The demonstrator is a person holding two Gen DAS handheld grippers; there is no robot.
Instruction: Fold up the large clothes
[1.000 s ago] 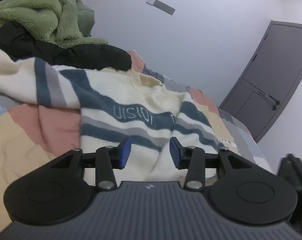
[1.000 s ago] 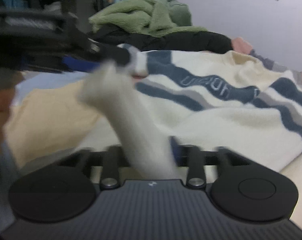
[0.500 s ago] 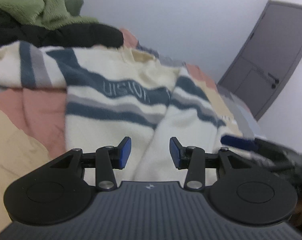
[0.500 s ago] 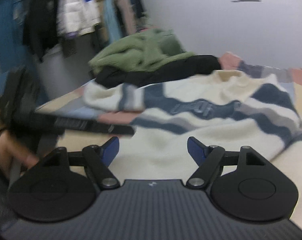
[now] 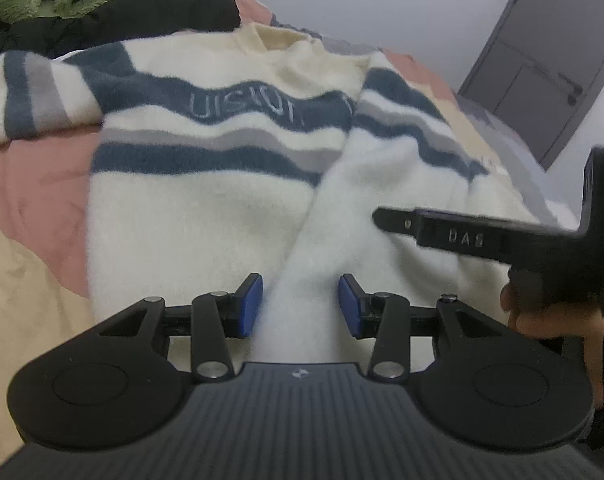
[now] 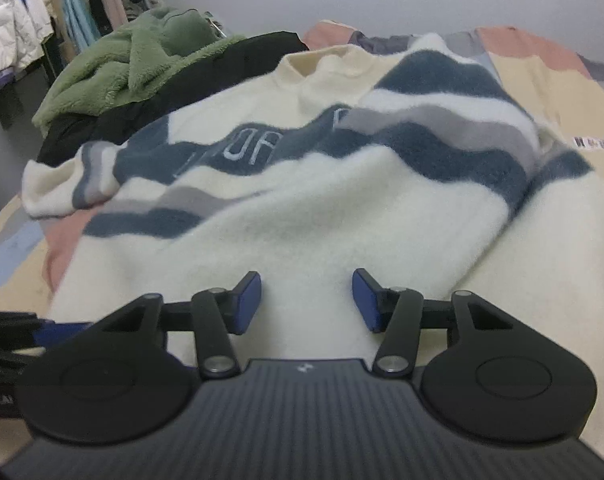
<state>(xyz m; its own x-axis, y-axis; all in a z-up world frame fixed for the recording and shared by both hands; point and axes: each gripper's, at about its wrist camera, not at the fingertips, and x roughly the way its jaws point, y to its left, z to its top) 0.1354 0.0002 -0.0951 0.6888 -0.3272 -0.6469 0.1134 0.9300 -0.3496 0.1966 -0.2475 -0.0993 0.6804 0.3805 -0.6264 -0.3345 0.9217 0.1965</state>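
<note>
- The bed (image 5: pixel 26 264) carries everything — its cover is a patchwork of pale yellow, salmon pink and grey-blue blocks.
- The sweater (image 5: pixel 206 208) is cream and fluffy with navy and grey wavy stripes and pale lettering across the chest. It lies spread on the bed, collar toward the far wall. One sleeve (image 5: pixel 366 208) is folded in over the body and runs down toward the lower hem; the other sleeve (image 6: pixel 58 188) stretches out sideways toward the clothes pile.
- A green fleece (image 6: pixel 126 60) lies heaped on a black garment (image 6: pixel 206 72) at the far end of the bed, touching the sweater's shoulder.
- A grey door (image 5: pixel 542 60) stands in the wall beyond the bed, and a rack of hanging clothes (image 6: pixel 26 20) shows in the right wrist view.
- The right gripper (image 6: pixel 306 300) hangs just over the sweater's lower part, jaws parted wide and holding nothing. From the left camera it reaches in from the right edge over the folded sleeve.
- The left gripper (image 5: pixel 300 306) hovers near the hem — jaws apart, empty, with the folded sleeve showing between them.
</note>
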